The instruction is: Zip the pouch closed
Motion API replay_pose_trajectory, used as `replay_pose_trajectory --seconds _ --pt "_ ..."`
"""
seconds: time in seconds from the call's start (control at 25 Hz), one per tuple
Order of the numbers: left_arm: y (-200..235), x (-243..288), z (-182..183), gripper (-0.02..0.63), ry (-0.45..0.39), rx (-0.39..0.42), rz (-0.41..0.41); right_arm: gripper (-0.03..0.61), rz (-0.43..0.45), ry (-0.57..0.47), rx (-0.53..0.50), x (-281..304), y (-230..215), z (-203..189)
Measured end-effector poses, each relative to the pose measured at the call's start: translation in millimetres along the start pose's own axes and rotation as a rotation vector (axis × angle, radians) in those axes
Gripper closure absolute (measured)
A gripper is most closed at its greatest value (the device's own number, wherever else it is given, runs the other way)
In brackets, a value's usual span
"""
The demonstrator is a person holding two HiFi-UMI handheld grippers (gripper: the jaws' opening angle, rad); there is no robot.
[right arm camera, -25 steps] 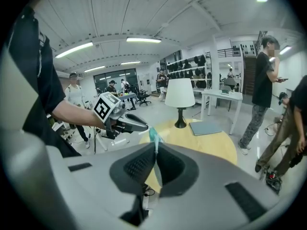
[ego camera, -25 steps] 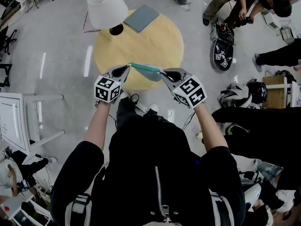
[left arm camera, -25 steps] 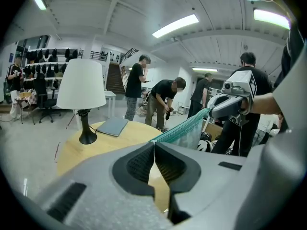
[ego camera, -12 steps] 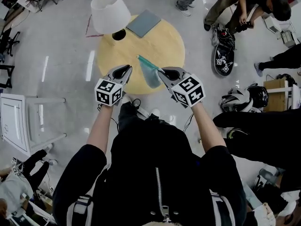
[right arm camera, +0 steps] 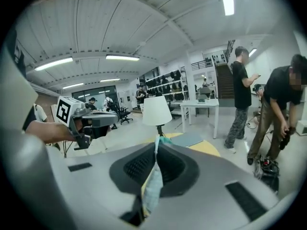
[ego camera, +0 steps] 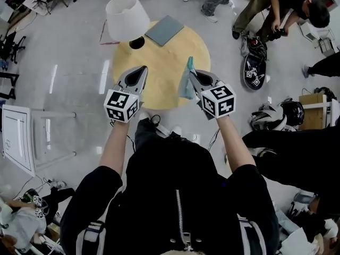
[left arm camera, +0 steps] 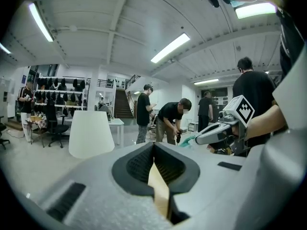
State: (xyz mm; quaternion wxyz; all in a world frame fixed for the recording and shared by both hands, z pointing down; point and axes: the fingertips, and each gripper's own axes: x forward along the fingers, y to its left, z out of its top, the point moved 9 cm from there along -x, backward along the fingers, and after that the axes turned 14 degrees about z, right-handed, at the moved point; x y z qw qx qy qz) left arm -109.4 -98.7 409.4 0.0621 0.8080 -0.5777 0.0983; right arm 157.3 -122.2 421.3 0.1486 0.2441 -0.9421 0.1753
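Observation:
A teal pouch (ego camera: 186, 82) hangs edge-up over the round wooden table (ego camera: 159, 86), held only by my right gripper (ego camera: 192, 74), which is shut on its end. In the right gripper view the pouch (right arm camera: 152, 178) is pinched between the dark pads and sticks out past the tips of that gripper (right arm camera: 157, 140). My left gripper (ego camera: 140, 72) hovers apart to the left, shut, with nothing in it. In the left gripper view its jaws (left arm camera: 154, 145) meet with nothing between them, and the pouch (left arm camera: 187, 139) shows at the right gripper's tip.
A white lamp (ego camera: 127, 17) with a dark base and a grey flat pad (ego camera: 164, 30) stand at the table's far side. People stand and crouch at the upper right beside helmets (ego camera: 275, 110) and gear on the floor. A white table (ego camera: 16, 139) is at left.
The left gripper opened, let go of the pouch, rose and shut with nothing in it. The pouch swung from stretched between both grippers to hanging from the right one, which moved farther over the table.

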Motion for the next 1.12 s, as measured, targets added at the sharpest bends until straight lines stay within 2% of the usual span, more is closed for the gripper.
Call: replay_pose_trajectory --seconds 0.24,1.12 --pt "-1.9 1.9 6.4 0.615 -0.014 0.001 -0.001 0.565 -0.033 -0.024 -0.025 -4.4 -2.8 4.9" --pt "-1.7 2.1 -8.2 0.615 0.019 -0.028 -0.006 0.565 0.002 -0.027 -0.057 -7.7 4.4 11.2"
